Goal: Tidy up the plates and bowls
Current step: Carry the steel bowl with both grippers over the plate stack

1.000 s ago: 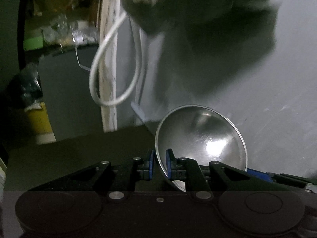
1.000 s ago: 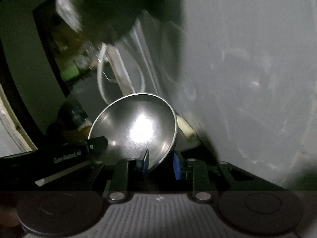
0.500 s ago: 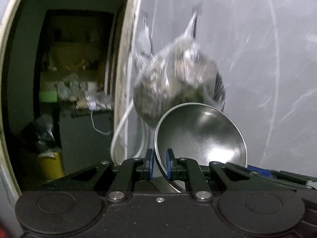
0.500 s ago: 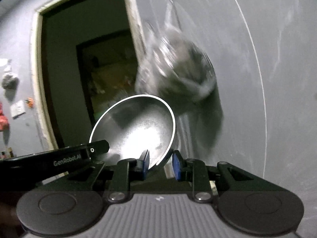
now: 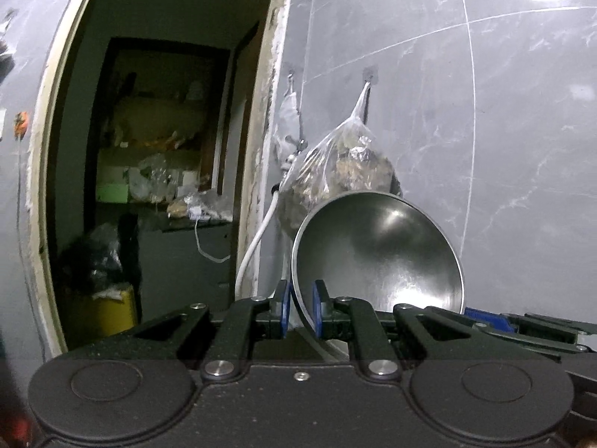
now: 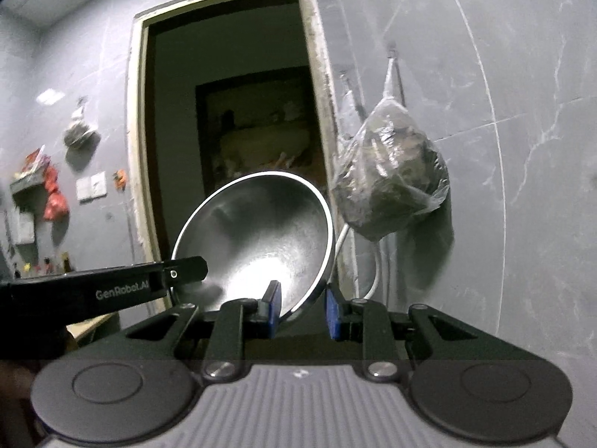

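Now steel bowl (image 5: 377, 257) tilted between both grippers; left (image 5: 299, 311), right (image 6: 300, 311) jaws pinching its rim.

A bowl (image 5: 377, 257) sits tilted between the pads of the left gripper (image 5: 300, 308), and the right gripper (image 6: 303, 311) holds its rim on the other side. Behind it a bag (image 6: 391, 183) hangs on the wall (image 6: 522, 186), right of a doorway (image 6: 231, 112).

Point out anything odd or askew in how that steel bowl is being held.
The steel bowl is tipped nearly on edge, mouth toward the cameras, both hand-held grippers pinching its rim: the left hand-held gripper and the right hand-held gripper. Nothing looks spilled or damaged.
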`<state>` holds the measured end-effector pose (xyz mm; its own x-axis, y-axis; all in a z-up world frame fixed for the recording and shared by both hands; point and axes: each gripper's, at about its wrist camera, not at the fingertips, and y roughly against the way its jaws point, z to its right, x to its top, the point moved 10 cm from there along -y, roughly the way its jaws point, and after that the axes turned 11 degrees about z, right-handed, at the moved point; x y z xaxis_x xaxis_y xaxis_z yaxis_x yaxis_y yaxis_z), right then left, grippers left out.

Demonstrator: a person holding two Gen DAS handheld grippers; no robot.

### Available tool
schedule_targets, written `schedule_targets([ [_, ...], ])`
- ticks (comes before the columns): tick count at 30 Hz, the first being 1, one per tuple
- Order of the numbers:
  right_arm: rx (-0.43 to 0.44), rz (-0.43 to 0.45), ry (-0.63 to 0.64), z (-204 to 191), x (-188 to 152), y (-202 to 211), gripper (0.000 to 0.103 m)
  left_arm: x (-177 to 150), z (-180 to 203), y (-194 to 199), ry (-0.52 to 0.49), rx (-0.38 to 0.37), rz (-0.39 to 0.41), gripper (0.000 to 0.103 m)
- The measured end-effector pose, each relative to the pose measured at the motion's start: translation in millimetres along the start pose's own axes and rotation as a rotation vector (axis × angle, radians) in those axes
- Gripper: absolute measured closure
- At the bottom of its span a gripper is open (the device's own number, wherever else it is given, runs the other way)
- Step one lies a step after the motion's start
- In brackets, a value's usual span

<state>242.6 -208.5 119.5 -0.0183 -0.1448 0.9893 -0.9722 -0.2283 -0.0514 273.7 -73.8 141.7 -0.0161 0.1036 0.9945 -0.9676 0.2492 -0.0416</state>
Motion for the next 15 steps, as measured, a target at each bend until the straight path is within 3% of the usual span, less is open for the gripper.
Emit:
schedule_targets([
  [7,0.075,-0.114,0.036,-28,-33,40,0.075,-41,-22,50,0.088,0.043,-0.121,0.090],
  [15,0.159,-0.269,0.018,-46,-88,65,0.075,-114,-42,90,0.140,0.074,-0.343,0.088],
])
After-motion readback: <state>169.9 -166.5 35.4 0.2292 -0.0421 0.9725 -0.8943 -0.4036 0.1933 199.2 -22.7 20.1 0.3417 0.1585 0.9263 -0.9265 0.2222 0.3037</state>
